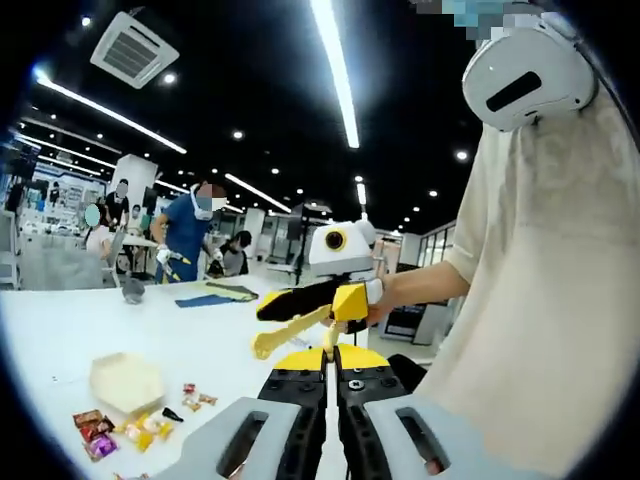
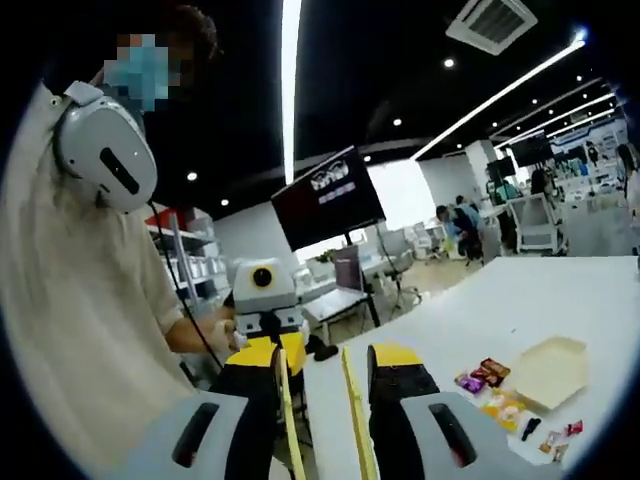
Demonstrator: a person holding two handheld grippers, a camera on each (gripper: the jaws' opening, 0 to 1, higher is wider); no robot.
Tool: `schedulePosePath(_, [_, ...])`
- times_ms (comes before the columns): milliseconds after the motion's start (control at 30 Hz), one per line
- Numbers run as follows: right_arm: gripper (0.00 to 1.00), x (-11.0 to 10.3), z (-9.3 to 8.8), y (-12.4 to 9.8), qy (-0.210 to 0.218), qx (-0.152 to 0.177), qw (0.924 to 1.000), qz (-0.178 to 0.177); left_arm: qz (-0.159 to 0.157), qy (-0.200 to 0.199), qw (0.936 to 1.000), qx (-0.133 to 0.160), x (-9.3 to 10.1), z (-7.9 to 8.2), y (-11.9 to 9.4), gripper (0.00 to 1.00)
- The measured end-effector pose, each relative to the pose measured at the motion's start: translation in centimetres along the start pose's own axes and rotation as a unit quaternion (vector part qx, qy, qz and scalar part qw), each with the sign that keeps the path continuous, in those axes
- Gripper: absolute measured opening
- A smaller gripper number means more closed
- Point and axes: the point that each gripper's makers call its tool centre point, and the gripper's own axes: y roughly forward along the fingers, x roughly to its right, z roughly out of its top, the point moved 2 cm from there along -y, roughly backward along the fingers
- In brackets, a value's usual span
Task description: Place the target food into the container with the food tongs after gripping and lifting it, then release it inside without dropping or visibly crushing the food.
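White worktop (image 1: pixel 90 320) in an open office carries a pale container (image 1: pixel 125 382), with wrapped snacks (image 1: pixel 125 430) just beside it, light and crushable; best pinched mid-wrapper. Left gripper (image 1: pixel 330 385) fingers nearly closed, empty. Right gripper (image 2: pixel 320 385) fingers hold the yellow tongs (image 2: pixel 352 420), well apart from the container.

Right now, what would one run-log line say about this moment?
left gripper: shut, empty | right gripper: holding yellow plastic tongs | beige open container on white table | wrapped snacks beside it, untouched
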Motion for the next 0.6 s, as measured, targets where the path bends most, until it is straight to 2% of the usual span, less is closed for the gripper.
schedulePosePath(100, [0.34, -0.4, 0.5, -0.1, -0.003, 0.002, 1.0, 0.008, -0.003, -0.004, 1.0, 0.004, 0.1, 0.1, 0.0, 0.0])
schedulePosePath(200, [0.34, -1.3, 1.7, -0.1, -0.015, 0.011, 0.9995, 0.027, -0.004, -0.03, 0.9991, 0.031, -0.4, 0.6, -0.1, 0.0])
schedulePosePath(400, [0.36, -1.6, 2.6, -0.3, -0.035, 0.026, 0.9988, 0.023, -0.005, -0.039, 0.9982, 0.045, -0.4, 1.1, 0.1, 0.0])
schedulePosePath(467, [0.36, -1.6, 2.4, -0.3, -0.041, 0.02, 0.9987, 0.022, -0.006, -0.039, 0.9982, 0.046, -0.3, 1.1, 0.2, 0.0])
schedulePosePath(567, [0.36, -1.7, 1.1, -0.3, -0.044, -0.019, 0.9986, 0.023, -0.007, -0.033, 0.9984, 0.045, 0.1, 1.3, 0.3, 0.0])
schedulePosePath(600, [0.36, -1.8, 0.9, -0.3, -0.044, -0.021, 0.9985, 0.024, -0.007, -0.032, 0.9985, 0.043, 0.2, 1.4, 0.4, 0.0])
